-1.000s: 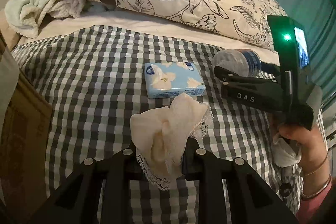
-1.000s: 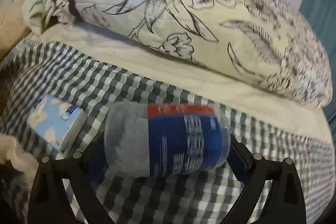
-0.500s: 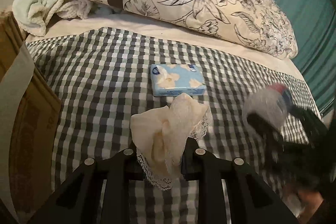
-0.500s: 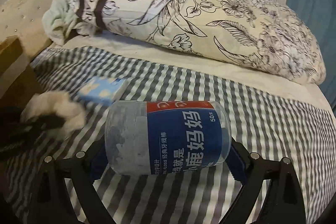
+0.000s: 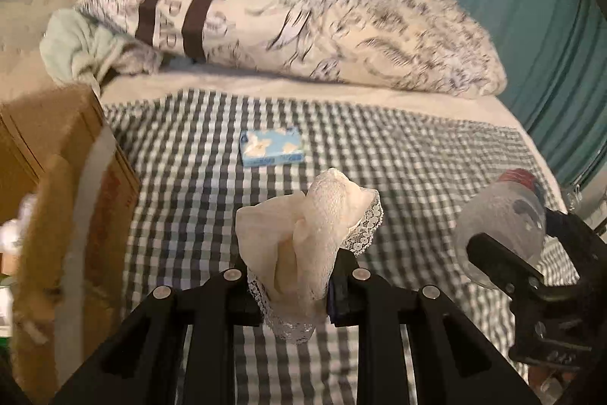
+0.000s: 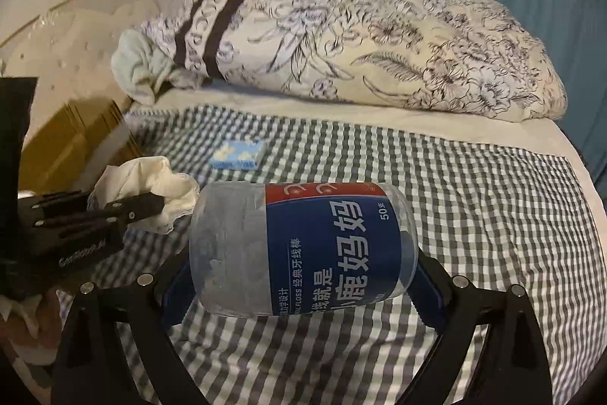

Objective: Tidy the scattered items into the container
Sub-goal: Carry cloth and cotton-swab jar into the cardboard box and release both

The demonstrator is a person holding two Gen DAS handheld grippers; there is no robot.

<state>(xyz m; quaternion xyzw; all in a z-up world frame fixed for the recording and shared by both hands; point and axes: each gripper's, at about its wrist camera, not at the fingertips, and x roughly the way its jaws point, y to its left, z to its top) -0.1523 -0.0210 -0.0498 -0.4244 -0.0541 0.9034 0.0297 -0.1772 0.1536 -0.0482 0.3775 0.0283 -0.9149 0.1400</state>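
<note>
My left gripper (image 5: 294,285) is shut on a cream lace-edged cloth (image 5: 303,234) and holds it above the checked bedspread. It also shows in the right wrist view (image 6: 151,204), with the cloth (image 6: 151,177). My right gripper (image 6: 299,291) is shut on a clear plastic jar with a blue label (image 6: 303,249), held sideways. The jar also shows at the right of the left wrist view (image 5: 500,222). A light blue tissue pack (image 5: 272,150) lies on the bedspread ahead (image 6: 239,154). A brown cardboard box (image 5: 57,177) stands at the left (image 6: 72,143).
A floral pillow (image 5: 303,25) and a pale green towel (image 5: 76,48) lie at the head of the bed. A teal curtain (image 5: 531,25) hangs at the right. The checked bedspread (image 6: 474,207) spreads to the right.
Both grippers have risen and drawn back with their loads. The right gripper has moved from beyond the tissue pack to the near right. The cardboard box has come further into view at the left.
</note>
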